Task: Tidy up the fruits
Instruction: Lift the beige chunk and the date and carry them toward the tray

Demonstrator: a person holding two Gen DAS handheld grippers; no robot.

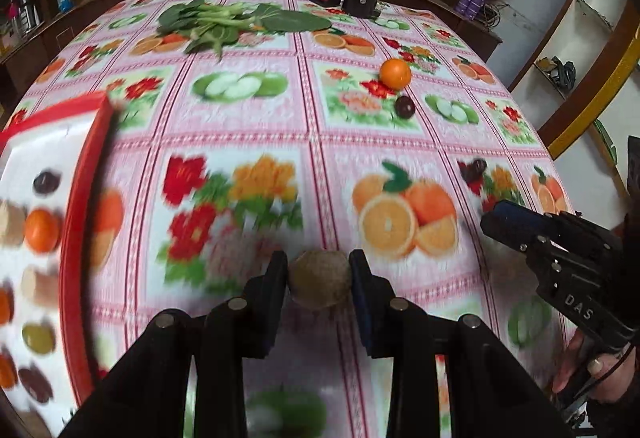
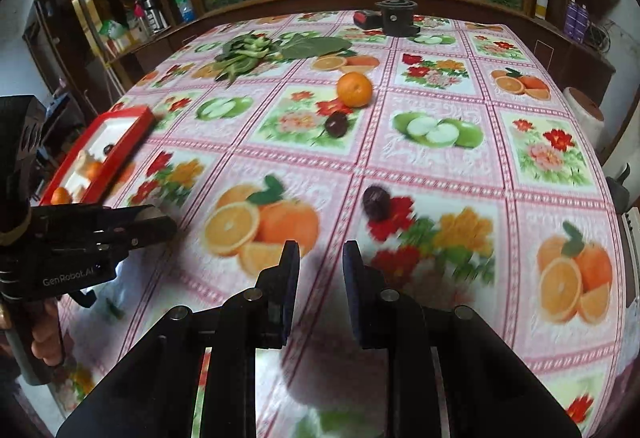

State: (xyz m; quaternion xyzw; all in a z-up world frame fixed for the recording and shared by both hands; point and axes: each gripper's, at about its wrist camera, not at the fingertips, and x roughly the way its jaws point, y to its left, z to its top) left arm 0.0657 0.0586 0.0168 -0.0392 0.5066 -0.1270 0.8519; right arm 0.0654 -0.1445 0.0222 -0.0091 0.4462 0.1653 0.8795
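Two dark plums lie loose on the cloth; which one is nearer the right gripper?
The plum just ahead of the right gripper; the other plum lies farther off, beside the orange.

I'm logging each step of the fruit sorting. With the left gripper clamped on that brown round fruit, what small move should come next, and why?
Probably carry the brown fruit leftward to the red-rimmed tray and release it there. The left gripper is shut on it, and the tray already holds sorted fruit. The right gripper is shut and empty, with a dark plum just ahead.

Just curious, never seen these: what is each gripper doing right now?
Left gripper: shut on a brown round fruit.
Right gripper: shut, holding nothing.
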